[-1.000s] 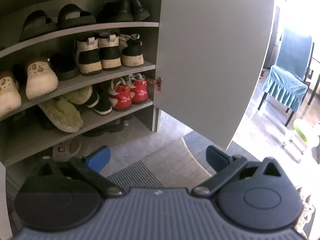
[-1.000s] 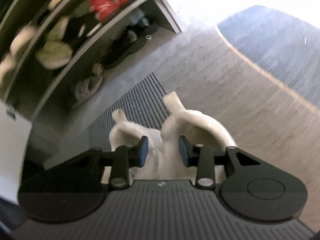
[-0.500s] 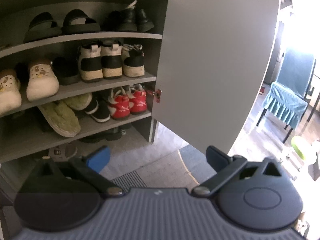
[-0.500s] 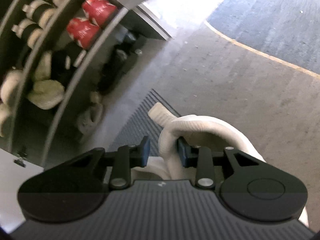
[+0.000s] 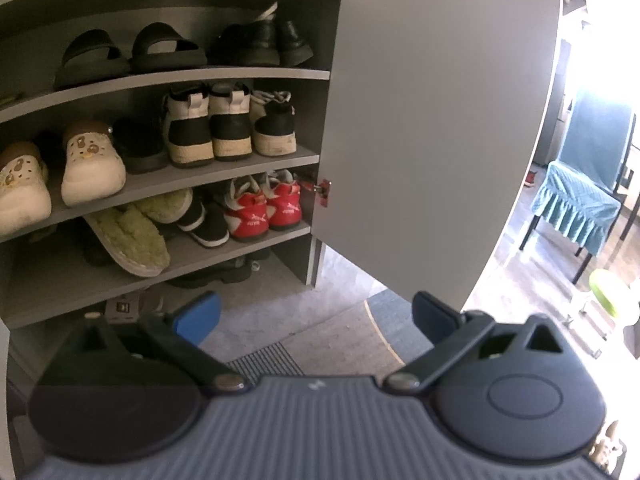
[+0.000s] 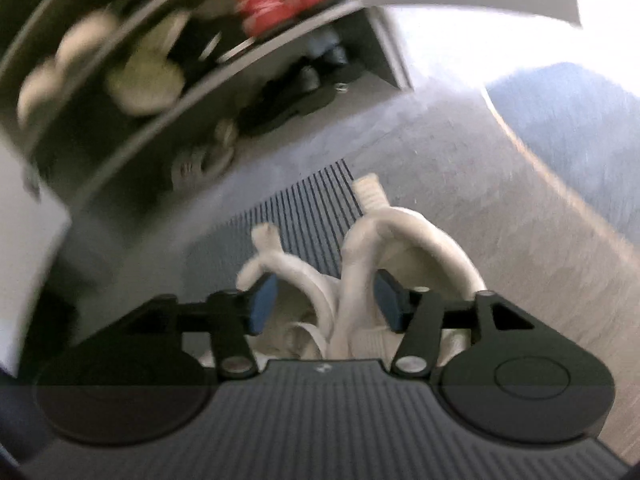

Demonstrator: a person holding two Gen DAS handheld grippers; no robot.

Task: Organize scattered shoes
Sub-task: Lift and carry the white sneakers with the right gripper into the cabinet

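- My right gripper (image 6: 325, 307) is opening its fingers (image 6: 261, 303); the heel rims of the two white shoes (image 6: 404, 240) stand between them, low in the frame's centre, and the pads no longer press on them.
- Those white shoes sit side by side, partly on the ribbed doormat (image 6: 304, 204), heel tabs pointing up the frame.
- Beyond them, blurred in the upper left, is the shoe cabinet (image 6: 372, 52), with dark sandals (image 6: 288, 100) on the floor under its lowest shelf.
- My left gripper (image 5: 316, 314) holds its fingers (image 5: 198, 316) wide apart with only floor between them, at the bottom of its frame.
- Above it the cabinet's shelves hold red sneakers (image 5: 266, 210), fuzzy green slippers (image 5: 132, 238), black-and-white high-tops (image 5: 208, 128), white clogs (image 5: 90, 164) and black sandals (image 5: 132, 54).
- The cabinet door (image 5: 436, 120) stands open, centre right; a chair with a teal cover (image 5: 580, 196) is at the right edge.
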